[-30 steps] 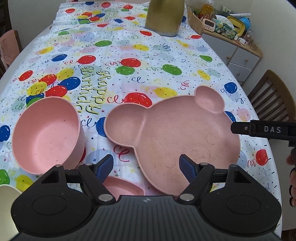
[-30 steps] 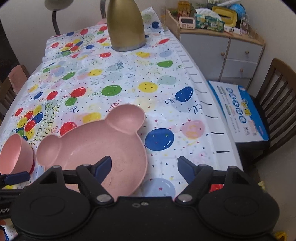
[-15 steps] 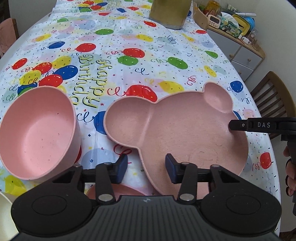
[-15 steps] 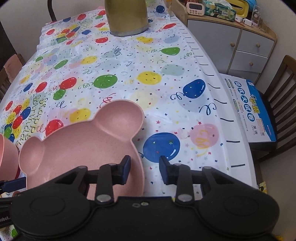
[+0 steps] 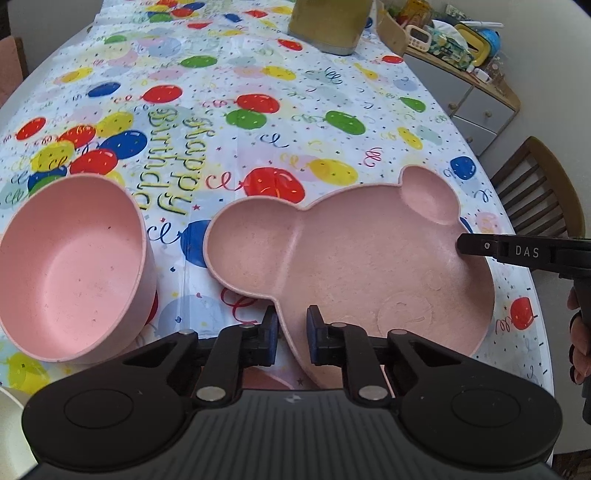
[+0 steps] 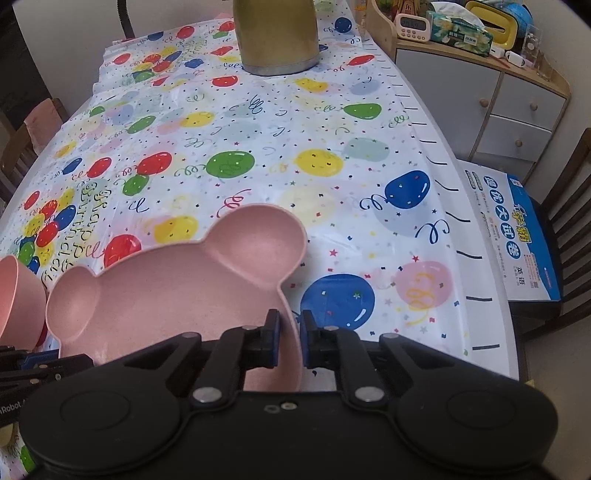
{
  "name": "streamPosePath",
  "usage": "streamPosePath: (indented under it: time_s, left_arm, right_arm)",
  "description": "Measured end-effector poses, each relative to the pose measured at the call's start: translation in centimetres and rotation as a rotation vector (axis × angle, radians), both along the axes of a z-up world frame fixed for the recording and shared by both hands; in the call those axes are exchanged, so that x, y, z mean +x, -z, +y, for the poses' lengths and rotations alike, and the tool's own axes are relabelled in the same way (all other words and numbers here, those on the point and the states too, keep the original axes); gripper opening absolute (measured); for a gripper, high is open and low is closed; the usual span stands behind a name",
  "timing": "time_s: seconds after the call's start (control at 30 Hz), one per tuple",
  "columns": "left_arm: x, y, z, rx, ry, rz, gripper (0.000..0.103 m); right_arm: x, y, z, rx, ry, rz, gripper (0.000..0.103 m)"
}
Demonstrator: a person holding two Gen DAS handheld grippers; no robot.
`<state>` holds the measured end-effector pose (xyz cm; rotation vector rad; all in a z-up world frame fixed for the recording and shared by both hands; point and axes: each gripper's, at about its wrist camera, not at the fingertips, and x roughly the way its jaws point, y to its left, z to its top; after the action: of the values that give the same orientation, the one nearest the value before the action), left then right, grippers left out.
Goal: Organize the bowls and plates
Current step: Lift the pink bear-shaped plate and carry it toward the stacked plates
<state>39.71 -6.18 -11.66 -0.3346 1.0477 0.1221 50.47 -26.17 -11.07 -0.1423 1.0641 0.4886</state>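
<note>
A pink bear-shaped divided plate (image 5: 362, 266) lies on the balloon tablecloth; it also shows in the right wrist view (image 6: 177, 295). My left gripper (image 5: 291, 334) is shut on the plate's near rim. My right gripper (image 6: 290, 338) is shut on the plate's right rim, and one of its fingers (image 5: 517, 253) shows in the left wrist view. A pink bowl (image 5: 70, 266) stands upright left of the plate; its edge shows in the right wrist view (image 6: 14, 295). Another pink dish (image 5: 273, 376) lies partly hidden under the left gripper.
A gold kettle (image 6: 277, 33) stands at the table's far end. A cream dish edge (image 5: 7, 424) sits at near left. A grey cabinet (image 6: 498, 103) with clutter, a wooden chair (image 5: 535, 188) and a blue box (image 6: 517, 229) are beyond the table's right edge.
Both grippers moved forward and closed from wide open onto the bear plate's rim. The plate looks slightly raised at the right.
</note>
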Motion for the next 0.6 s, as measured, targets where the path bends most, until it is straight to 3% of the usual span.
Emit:
streamPosePath:
  time_s: [0.6]
  left_arm:
    - [-5.2, -4.8, -3.1, 0.021, 0.131, -0.042, 0.015]
  right_arm:
    - [-6.2, -4.5, -5.5, 0.042, -0.019, -0.005, 0.004]
